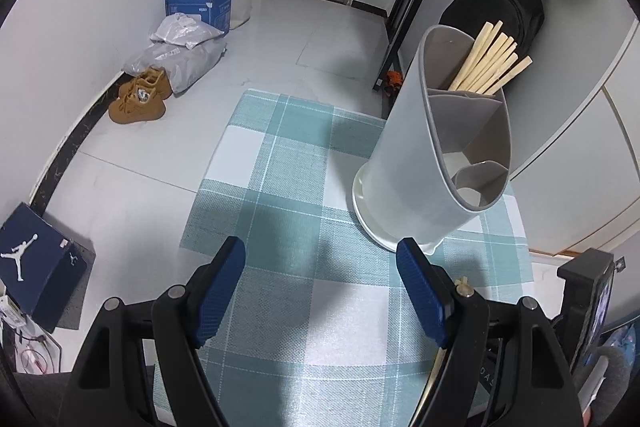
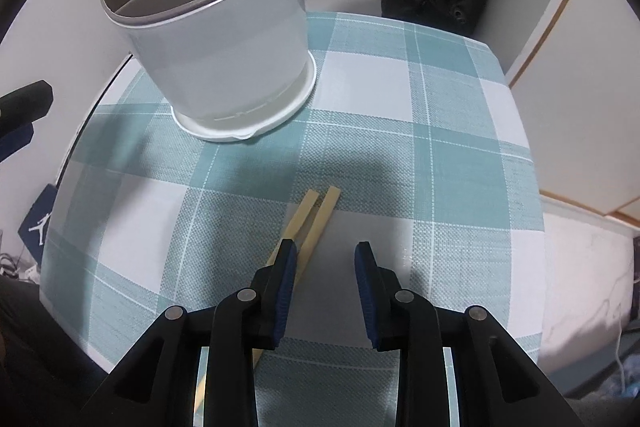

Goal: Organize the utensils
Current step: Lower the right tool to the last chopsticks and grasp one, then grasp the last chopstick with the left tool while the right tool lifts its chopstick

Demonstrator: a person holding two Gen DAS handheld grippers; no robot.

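left gripper [image 1: 320, 259]: released, jaws wide, nothing between them. It hangs over bare tabletop [image 1: 280, 187], with its right pad just beside the holder's base.
holder [image 1: 440, 155]: grey-white divided caddy, upright on the tabletop, on the far left in the right wrist view. Its white base sits flat on the cloth.
stored sticks [image 1: 492, 63]: a bundle of chopsticks already leans out of the far compartment. The near compartments look empty.
loose pair [image 2: 316, 223]: two chopsticks lie flat on the cloth, side by side and nearly touching, ends pointing up towards the holder. They are well short of it, near the front of the tabletop.
right gripper [image 2: 326, 257]: released, jaws partly apart and gripping nothing. The left pad sits on or just over the pair, so the sticks lie under that pad rather than in the gap.
step: pick the loose pair, I judge, then drop it in with the stored sticks.
how to do it: shift the right gripper left until both sticks sit in the gap, squared across their length. Come down until the pads touch the cloth, then close.
grip point: take them about mid-length, so they don't swing on lift.
risk: thin sticks on woven cloth may roll, or only one gets caught. Check for both before lifting.
left gripper's job: brace the holder's wall if the insertion nudges it.
insertion: tip the pair upright and enter the far compartment beside the bundle.
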